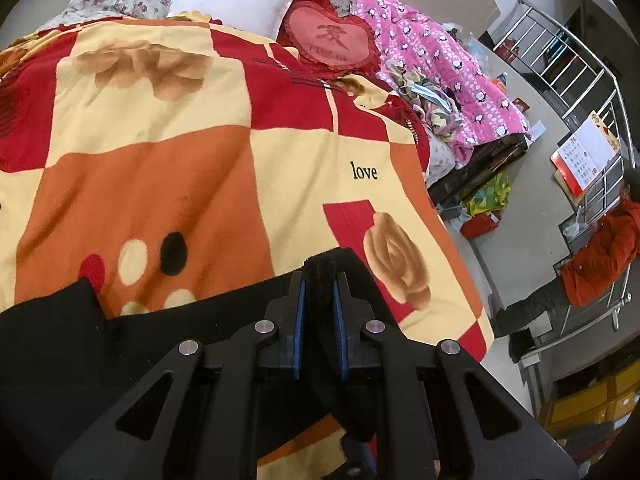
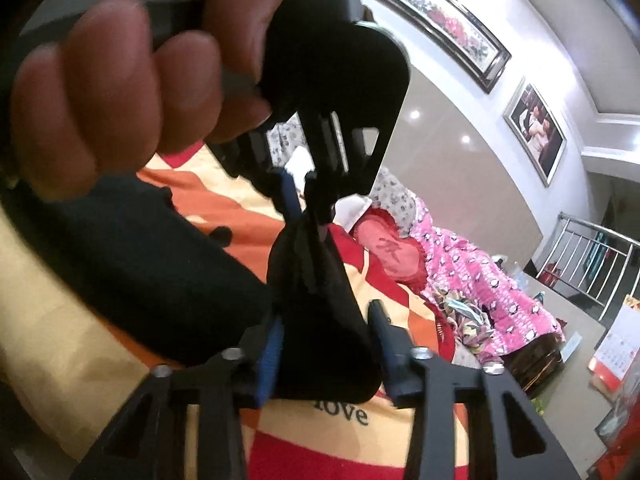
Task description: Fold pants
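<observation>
A: Where the black fabric pants [image 1: 168, 336] lie bunched on the bed's blanket of red, orange and cream squares [image 1: 192, 152], which claw has them?

B: The left gripper [image 1: 320, 280]. Its blue-padded fingers [image 1: 301, 312] are pressed together on a thick fold of the black cloth, which sticks up just past the tips.

A: And the other one?

B: In the right wrist view the right gripper [image 2: 326, 312] has the same cloth hanging between its fingers, but the jaws stand partly apart. The left pad [image 2: 272, 356] touches the fabric; the right finger sits clear of it (so no real clamp there). Above it, the left gripper [image 2: 310, 200] pinches the gathered top of that bundle, with the person's hand [image 2: 120, 80] wrapped around its handle.

A: Any writing?

B: The word "love" [image 1: 364, 171] in black on a cream square of the blanket. A red heart-shaped cushion [image 1: 330, 38] further up the bed carries a Chinese character and smaller lettering beneath it, too blurred to read.
</observation>
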Action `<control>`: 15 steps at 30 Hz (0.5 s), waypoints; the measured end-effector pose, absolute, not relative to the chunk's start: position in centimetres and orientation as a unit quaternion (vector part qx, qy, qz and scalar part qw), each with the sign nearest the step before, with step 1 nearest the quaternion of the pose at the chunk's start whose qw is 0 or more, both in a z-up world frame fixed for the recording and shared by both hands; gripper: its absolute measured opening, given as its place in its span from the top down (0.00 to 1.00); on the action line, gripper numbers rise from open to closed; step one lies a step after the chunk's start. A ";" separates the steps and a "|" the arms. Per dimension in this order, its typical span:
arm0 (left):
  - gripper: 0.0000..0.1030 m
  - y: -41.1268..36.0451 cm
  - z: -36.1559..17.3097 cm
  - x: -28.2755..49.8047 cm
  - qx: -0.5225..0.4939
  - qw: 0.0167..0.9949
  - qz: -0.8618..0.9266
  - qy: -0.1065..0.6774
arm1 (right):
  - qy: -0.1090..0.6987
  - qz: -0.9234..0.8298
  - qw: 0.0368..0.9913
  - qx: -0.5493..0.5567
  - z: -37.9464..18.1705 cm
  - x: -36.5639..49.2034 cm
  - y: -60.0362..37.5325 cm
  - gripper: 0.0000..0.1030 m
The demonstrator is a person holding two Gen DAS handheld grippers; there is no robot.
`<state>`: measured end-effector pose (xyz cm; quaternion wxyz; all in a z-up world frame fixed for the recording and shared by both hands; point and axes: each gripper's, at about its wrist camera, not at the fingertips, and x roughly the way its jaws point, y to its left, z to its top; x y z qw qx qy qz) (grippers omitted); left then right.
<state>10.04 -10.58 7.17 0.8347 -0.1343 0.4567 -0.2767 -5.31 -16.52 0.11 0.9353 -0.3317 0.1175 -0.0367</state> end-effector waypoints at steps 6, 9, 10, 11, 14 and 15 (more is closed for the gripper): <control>0.88 -9.4 7.3 9.9 -0.140 0.836 -0.277 0.452 | 0.131 -0.004 0.936 -0.328 0.3 -5.0 -15.6 0.91; 0.88 -8.1 7.2 9.9 -0.139 0.835 -0.283 0.451 | 0.121 0.004 0.933 -0.338 0.1 -5.4 -14.8 0.91; 0.88 -7.4 7.1 9.8 -0.137 0.834 -0.286 0.450 | 0.116 0.007 0.932 -0.344 0.1 -5.6 -14.4 0.91; 0.88 -7.0 7.1 9.8 -0.137 0.835 -0.287 0.450 | 0.115 0.011 0.931 -0.345 0.0 -5.7 -14.2 0.91; 0.88 -5.1 6.7 9.5 -0.134 0.836 -0.285 0.449 | 0.112 0.030 0.930 -0.349 0.0 -6.1 -13.0 0.91; 0.88 -4.3 6.5 9.2 -0.132 0.838 -0.282 0.448 | 0.112 0.036 0.930 -0.349 -0.1 -6.3 -12.5 0.91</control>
